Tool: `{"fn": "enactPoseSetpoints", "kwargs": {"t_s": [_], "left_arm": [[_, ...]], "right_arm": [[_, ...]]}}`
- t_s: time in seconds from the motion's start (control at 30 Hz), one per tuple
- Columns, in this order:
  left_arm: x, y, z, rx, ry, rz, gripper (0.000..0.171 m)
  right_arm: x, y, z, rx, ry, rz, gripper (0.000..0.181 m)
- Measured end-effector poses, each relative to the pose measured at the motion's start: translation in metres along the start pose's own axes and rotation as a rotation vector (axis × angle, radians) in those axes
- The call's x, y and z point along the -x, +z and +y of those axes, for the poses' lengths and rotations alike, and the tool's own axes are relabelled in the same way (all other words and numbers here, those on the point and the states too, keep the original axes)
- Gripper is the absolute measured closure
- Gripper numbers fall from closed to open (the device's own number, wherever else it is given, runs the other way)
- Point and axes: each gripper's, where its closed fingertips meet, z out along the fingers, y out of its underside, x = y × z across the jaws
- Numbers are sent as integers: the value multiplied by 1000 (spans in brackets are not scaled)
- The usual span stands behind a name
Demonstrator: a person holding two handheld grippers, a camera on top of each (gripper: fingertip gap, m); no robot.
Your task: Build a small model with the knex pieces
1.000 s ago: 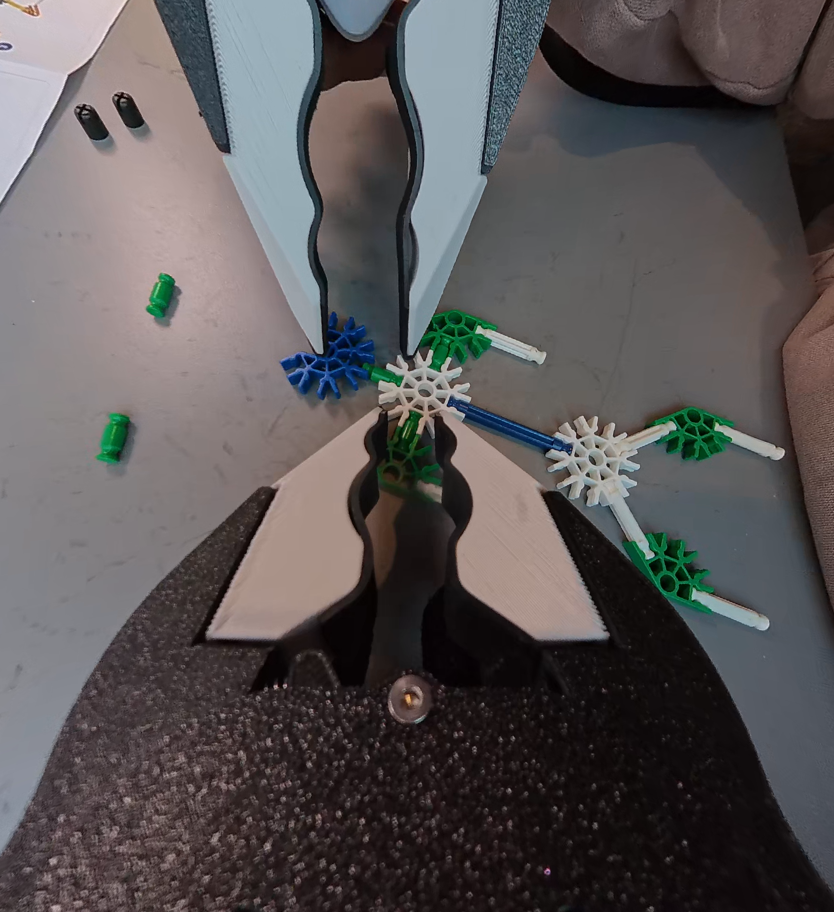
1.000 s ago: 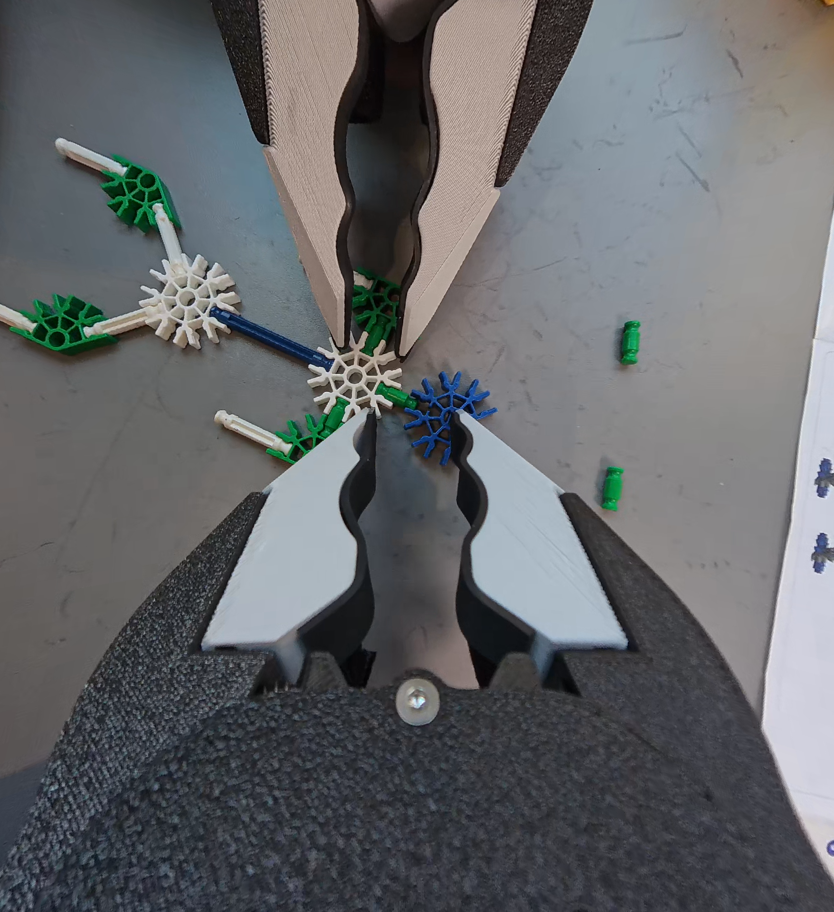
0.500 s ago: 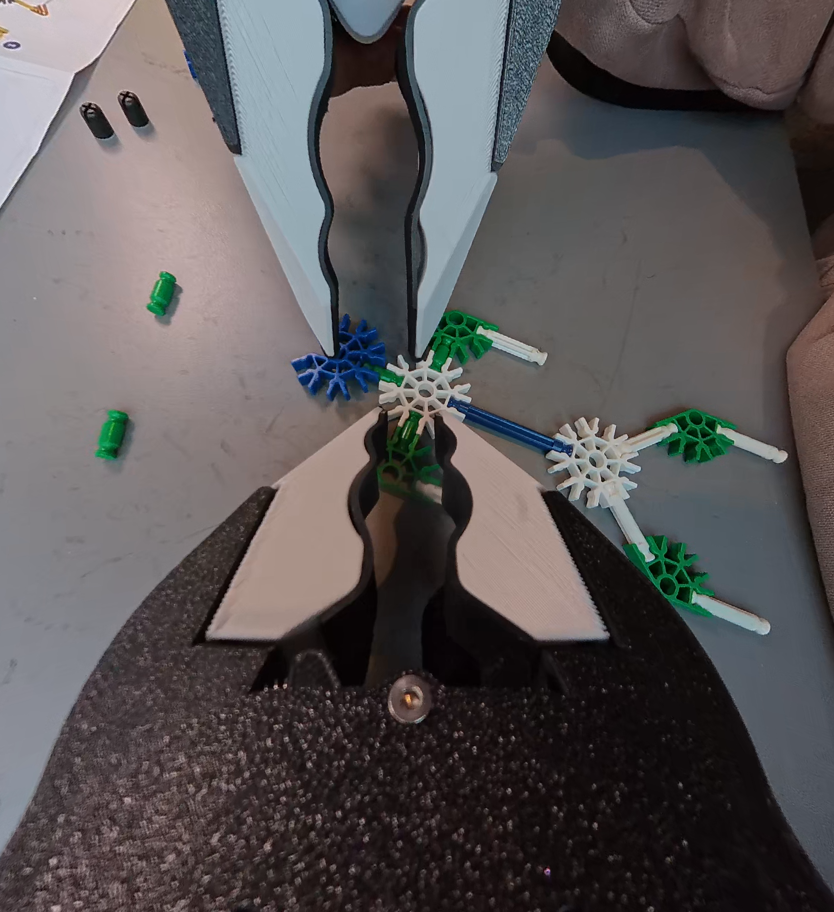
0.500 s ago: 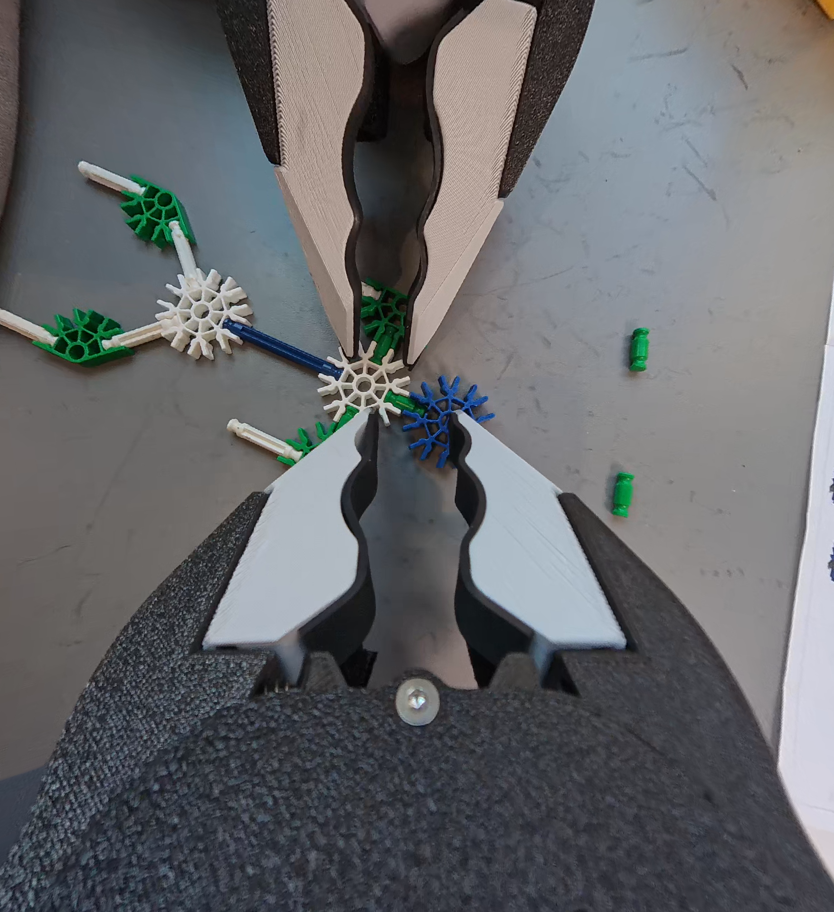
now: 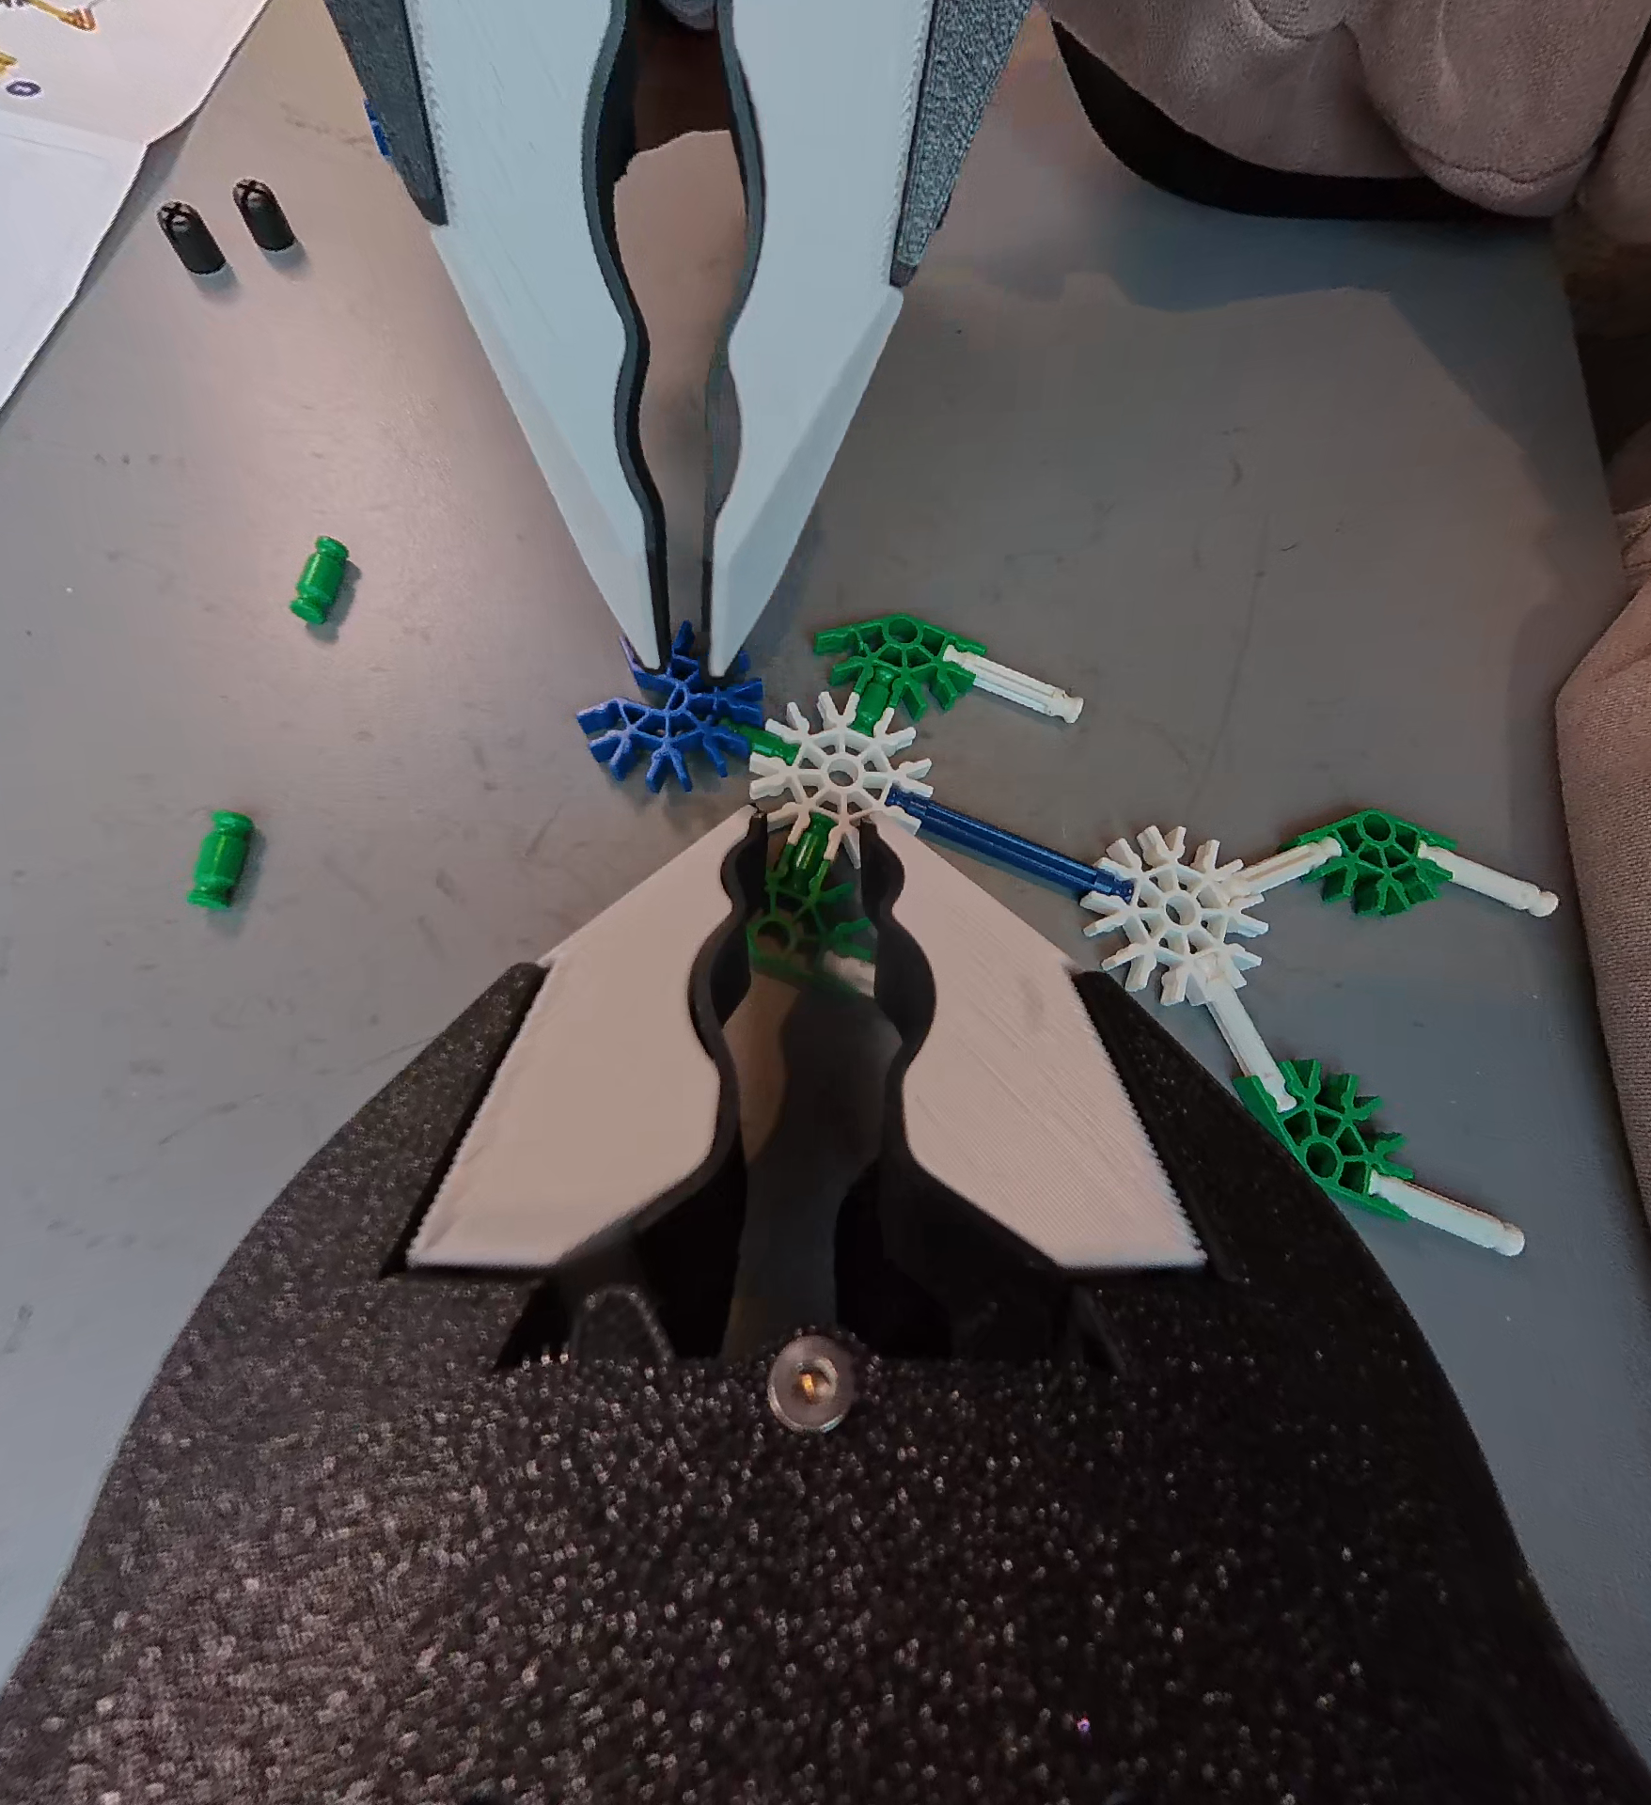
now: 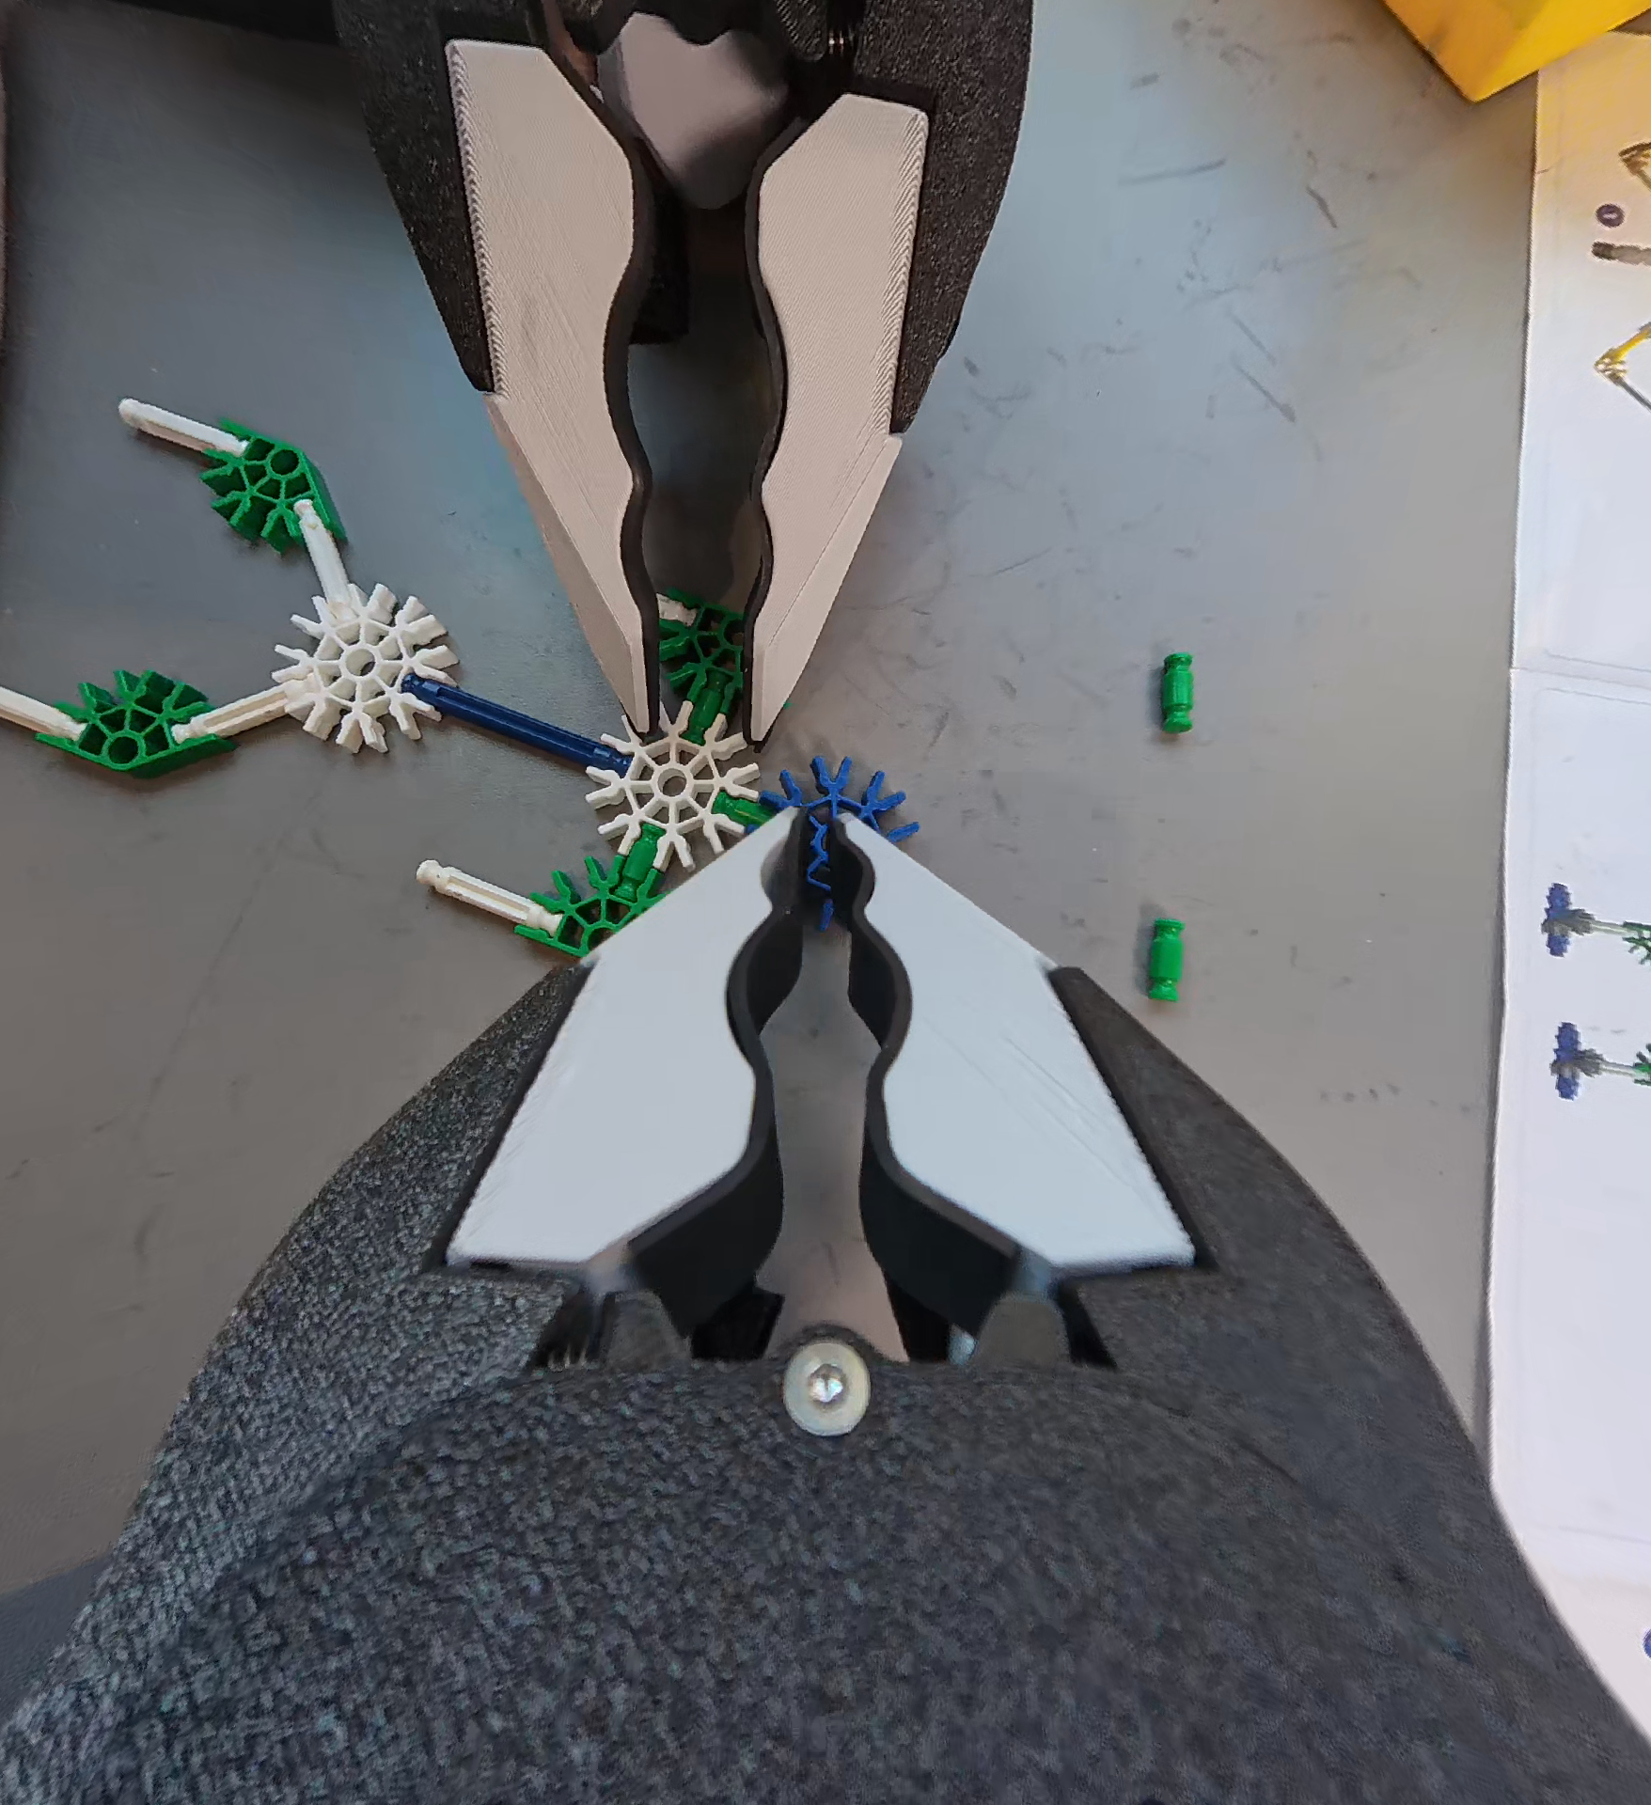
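A flat toy assembly lies on the grey table [image 5: 1144,488]. Two white snowflake connectors [image 5: 841,776] [image 5: 1173,913] are joined by a blue rod [image 5: 997,850], with green connectors and white rods branching off. My left gripper [image 5: 810,840] is shut on the near green connector [image 5: 802,918], which is plugged into the white connector. It enters the right wrist view [image 6: 704,728] from the top. My right gripper [image 6: 820,825] is shut on the blue snowflake connector [image 6: 841,801], which a short green rod joins to the white connector [image 6: 673,786]. It reaches down from the top in the left wrist view [image 5: 690,669].
Two loose short green pieces [image 5: 321,578] [image 5: 221,860] lie left of the assembly, and two black pieces [image 5: 189,237] farther back. A printed instruction sheet [image 6: 1623,879] lies along the table edge, with a yellow box corner [image 6: 1505,39] beyond it. Beige fabric [image 5: 1642,733] borders the other side. My right fingertips sit around 4 centimetres from my left ones.
My right gripper has closed from open onto the blue connector, whose outer edge is now pinched between its tips. My left gripper stays shut on the green connector.
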Motion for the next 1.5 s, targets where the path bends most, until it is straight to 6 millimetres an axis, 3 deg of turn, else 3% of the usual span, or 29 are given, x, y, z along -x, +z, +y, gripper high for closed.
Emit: {"fn": "enactPoseSetpoints", "kwargs": {"t_s": [0.57, 0.93, 1.1, 1.27, 1.5], "left_arm": [[0, 0, 0, -4, 7, -16, 154], [-2, -3, 3, -1, 0, -5, 153], [-2, -3, 3, -3, 14, -20, 153], [-1, -3, 3, -4, 2, -20, 153], [2, -3, 2, -5, -23, -24, 153]], "right_arm": [[6, 13, 5, 380, -41, -49, 181], [6, 17, -1, 243, -34, -11, 181], [-7, -11, -20, -52, 98, 107, 174], [-18, -35, 4, -166, 181, 282, 169], [-54, -63, 24, -248, 230, 555, 160]]}}
